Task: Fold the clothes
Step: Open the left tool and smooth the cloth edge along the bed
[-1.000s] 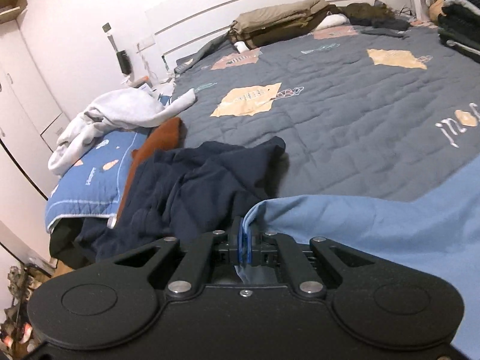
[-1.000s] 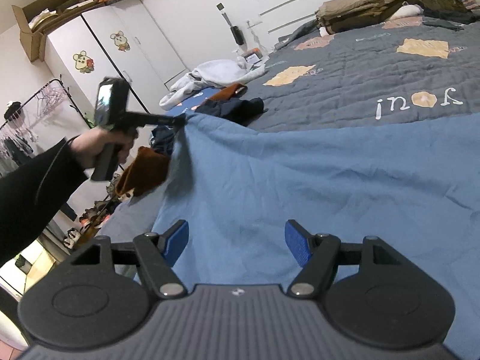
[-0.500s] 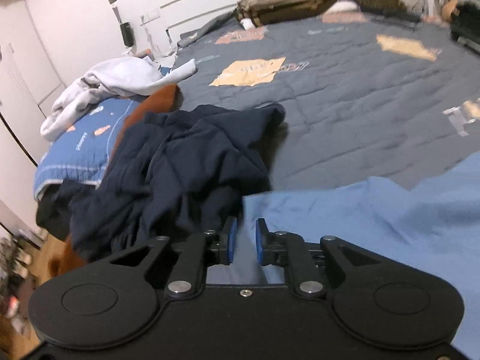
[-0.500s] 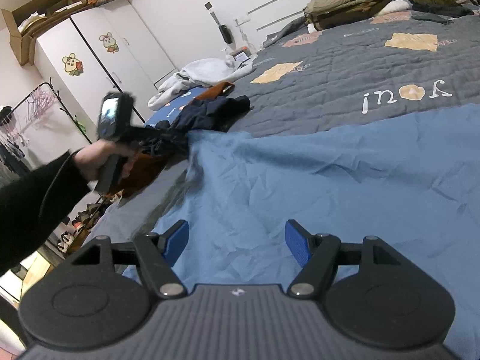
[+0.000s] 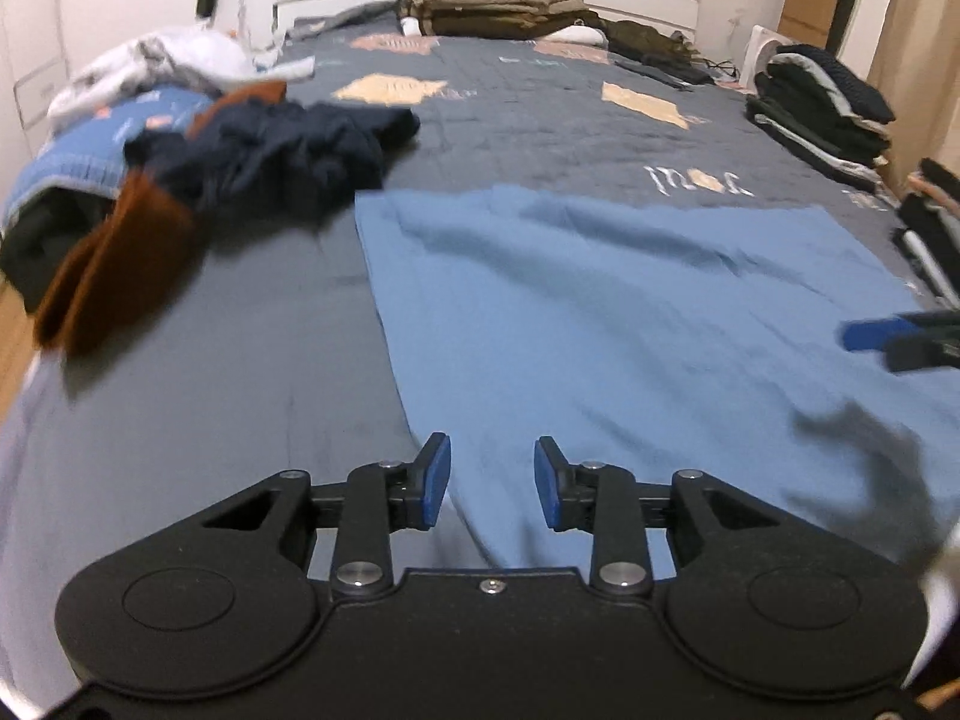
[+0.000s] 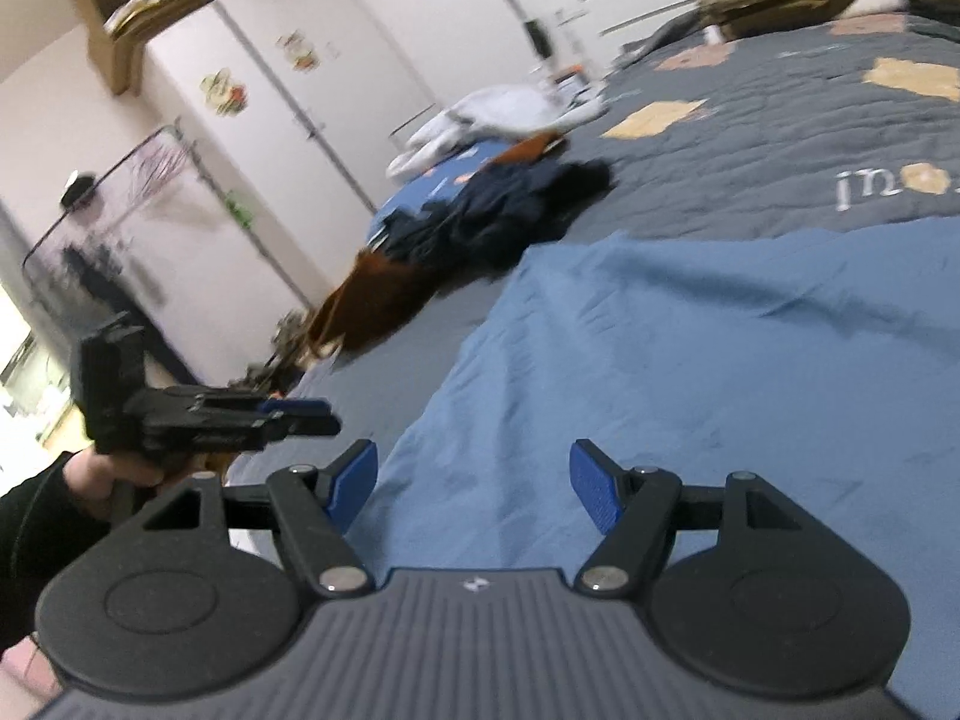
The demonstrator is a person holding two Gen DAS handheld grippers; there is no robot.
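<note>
step: spreading done, fold not begun — your blue garment [image 5: 630,324] lies flat on the grey quilt [image 5: 240,372], near edge running under both grippers.
left gripper [image 5: 492,483]: jaws opening, a modest gap, pads clear of the cloth — nothing held. It hovers over the garment's left edge.
right gripper [image 6: 474,489]: jaws wide apart, empty, over the near part of the same garment.
other clothes: navy heap [image 5: 282,150] and rust piece [image 5: 114,276] sit beyond the far left corner, not on the blue cloth.
done pile: dark folded stack [image 5: 822,108] at far right of the bed.
next: my read — you need a grip on an edge or corner with each gripper, then carry it across to the opposite side.
risk: pinching the quilt along with the cloth.
</note>
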